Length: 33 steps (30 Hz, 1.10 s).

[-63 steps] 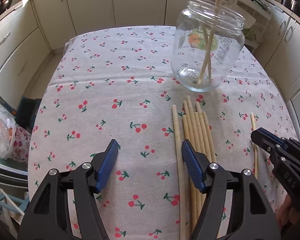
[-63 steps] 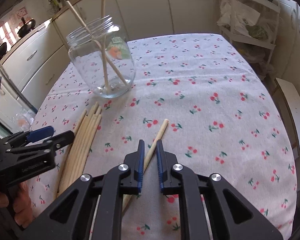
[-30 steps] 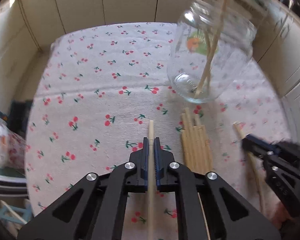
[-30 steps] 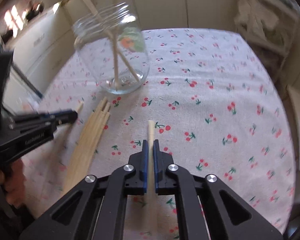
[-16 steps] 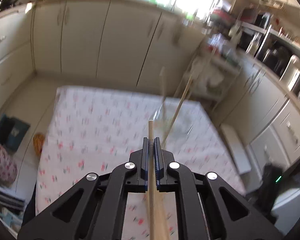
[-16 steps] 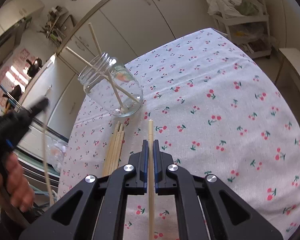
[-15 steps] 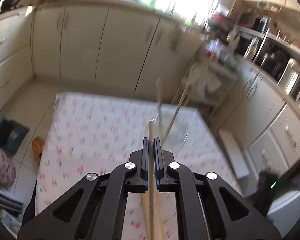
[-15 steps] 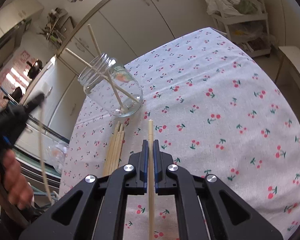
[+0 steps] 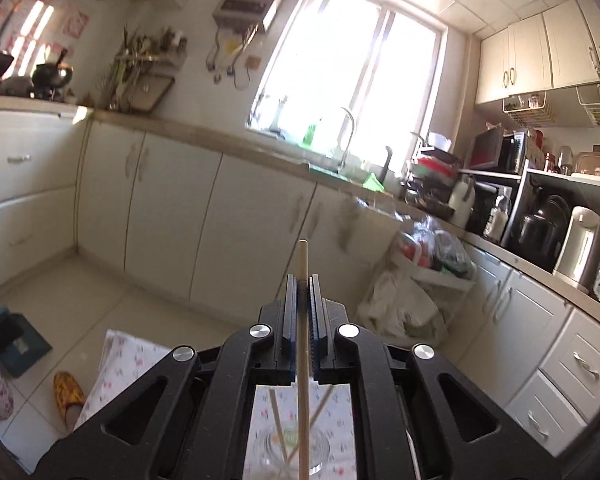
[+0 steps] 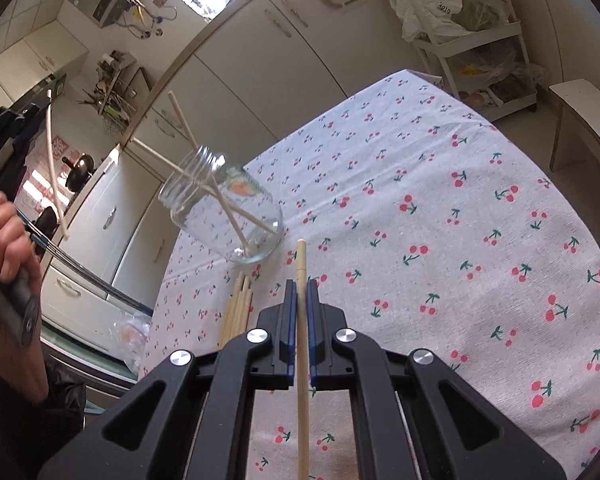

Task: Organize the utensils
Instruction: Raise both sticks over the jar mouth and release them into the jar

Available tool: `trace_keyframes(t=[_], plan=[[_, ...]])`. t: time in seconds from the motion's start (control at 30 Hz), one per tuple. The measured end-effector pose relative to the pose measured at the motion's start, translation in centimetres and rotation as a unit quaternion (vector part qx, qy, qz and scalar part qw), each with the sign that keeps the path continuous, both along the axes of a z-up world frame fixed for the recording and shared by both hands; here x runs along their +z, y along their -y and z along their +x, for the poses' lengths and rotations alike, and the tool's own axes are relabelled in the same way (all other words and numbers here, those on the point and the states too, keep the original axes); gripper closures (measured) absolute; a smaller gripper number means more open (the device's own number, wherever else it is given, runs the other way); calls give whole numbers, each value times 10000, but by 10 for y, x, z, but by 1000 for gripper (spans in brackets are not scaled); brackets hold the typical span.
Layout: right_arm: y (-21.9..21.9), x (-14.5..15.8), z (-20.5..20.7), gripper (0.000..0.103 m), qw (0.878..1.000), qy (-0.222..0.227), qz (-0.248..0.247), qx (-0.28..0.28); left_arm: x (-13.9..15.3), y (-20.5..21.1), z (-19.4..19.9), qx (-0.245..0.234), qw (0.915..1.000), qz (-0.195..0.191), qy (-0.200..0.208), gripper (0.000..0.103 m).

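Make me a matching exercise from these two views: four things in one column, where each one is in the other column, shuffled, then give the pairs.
Things
1. glass jar
2. chopstick in the right tongs
3. chopstick in the left tongs
4. loose chopstick bundle

Places
A. lying flat on the cherry tablecloth just in front of the jar
B. standing on the tablecloth with two chopsticks leaning inside
C. raised above the jar, pointing toward the kitchen window
D. gripped above the tablecloth, tip pointing past the jar's right side

Pairs: 1-B, 2-D, 3-C, 4-A
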State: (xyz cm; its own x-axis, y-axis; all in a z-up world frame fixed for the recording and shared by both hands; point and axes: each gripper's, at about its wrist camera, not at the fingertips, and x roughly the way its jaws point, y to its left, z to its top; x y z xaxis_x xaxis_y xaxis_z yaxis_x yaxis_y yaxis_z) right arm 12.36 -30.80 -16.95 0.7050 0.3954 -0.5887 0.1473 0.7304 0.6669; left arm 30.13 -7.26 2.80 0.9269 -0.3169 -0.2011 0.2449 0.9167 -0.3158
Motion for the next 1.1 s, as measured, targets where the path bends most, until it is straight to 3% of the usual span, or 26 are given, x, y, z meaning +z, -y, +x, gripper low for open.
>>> trace_keyframes(t=[0.6, 1.1], plan=[[9, -5, 1, 97, 9998, 94, 194, -56, -35, 44, 49, 549, 9981, 82, 268, 98], [13, 0, 4, 97, 9992, 263, 287, -130, -88, 56, 40, 509, 9972, 499, 233, 98]])
